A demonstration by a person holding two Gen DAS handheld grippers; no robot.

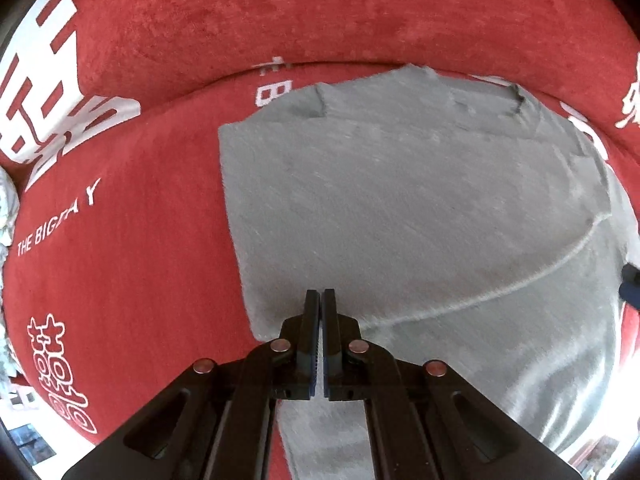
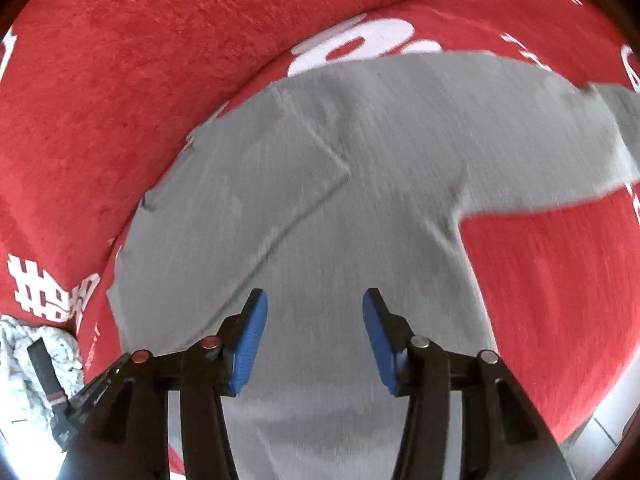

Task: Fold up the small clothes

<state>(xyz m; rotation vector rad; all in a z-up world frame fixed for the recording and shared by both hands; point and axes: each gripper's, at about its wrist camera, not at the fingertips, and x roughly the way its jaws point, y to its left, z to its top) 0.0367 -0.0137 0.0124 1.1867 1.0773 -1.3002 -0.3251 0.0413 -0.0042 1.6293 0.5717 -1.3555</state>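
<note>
- Lying spread on the red cover [image 1: 160, 184], a grey garment [image 1: 400, 200] takes up the middle of both wrist views; it reads as a small grey top, partly folded.
- Left wrist view: the garment's left edge runs straight, a fold line [image 1: 500, 284] crosses its right half on a slant, and the neckline sits at the far edge.
- Right wrist view: one folded flap [image 2: 256, 184] lies over the garment's left part; a sleeve [image 2: 560, 152] reaches out to the right over the red.
- Left hand-held gripper [image 1: 321, 294]: fingers pressed together, tips over the near-left corner of the cloth. No fabric shows between them.
- Right hand-held gripper [image 2: 315, 300]: blue pads [image 2: 250, 344] spread apart, nothing between them, grey cloth showing beneath the gap.
- Red cover carries white lettering [image 1: 56, 220] and large white characters; a raised red cushion [image 1: 320, 12] runs along the far side.
- Pale crumpled cloth [image 2: 24, 368] sits at the near left of the right wrist view, with a dark strap across it.
- Both views blurred.
</note>
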